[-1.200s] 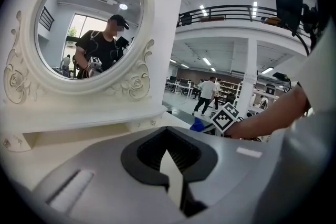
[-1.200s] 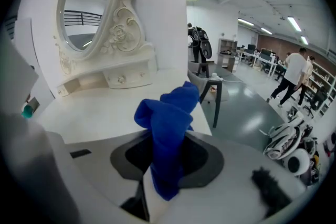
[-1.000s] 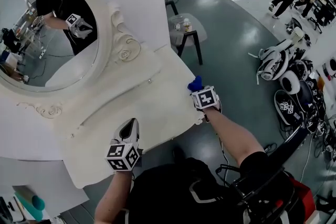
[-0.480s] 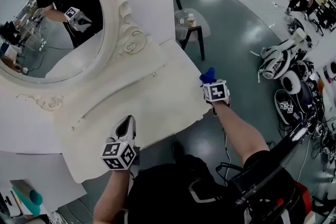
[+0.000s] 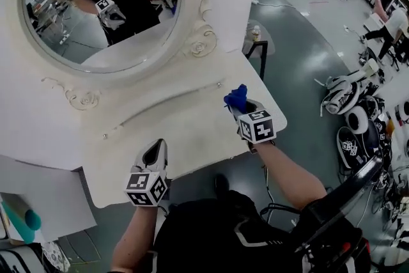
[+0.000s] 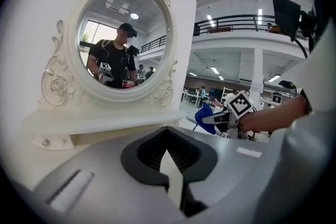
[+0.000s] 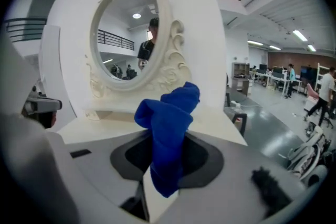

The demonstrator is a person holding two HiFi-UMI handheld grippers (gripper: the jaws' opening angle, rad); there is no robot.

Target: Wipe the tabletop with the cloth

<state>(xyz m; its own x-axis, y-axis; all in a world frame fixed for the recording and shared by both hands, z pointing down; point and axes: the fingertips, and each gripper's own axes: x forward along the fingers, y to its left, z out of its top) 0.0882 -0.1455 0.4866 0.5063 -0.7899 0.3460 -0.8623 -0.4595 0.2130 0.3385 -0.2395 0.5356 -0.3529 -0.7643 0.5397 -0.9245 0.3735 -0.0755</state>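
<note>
We have the blue cloth [image 5: 237, 97] pinched in the right gripper [image 5: 243, 108] over the tabletop [image 5: 182, 131] below the mirror [image 5: 96, 3], left gripper [image 5: 155, 155] closed on nothing; next, we'd say, press down and sweep.

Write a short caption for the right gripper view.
Right gripper holds a blue cloth before the oval mirror and white tabletop.
</note>
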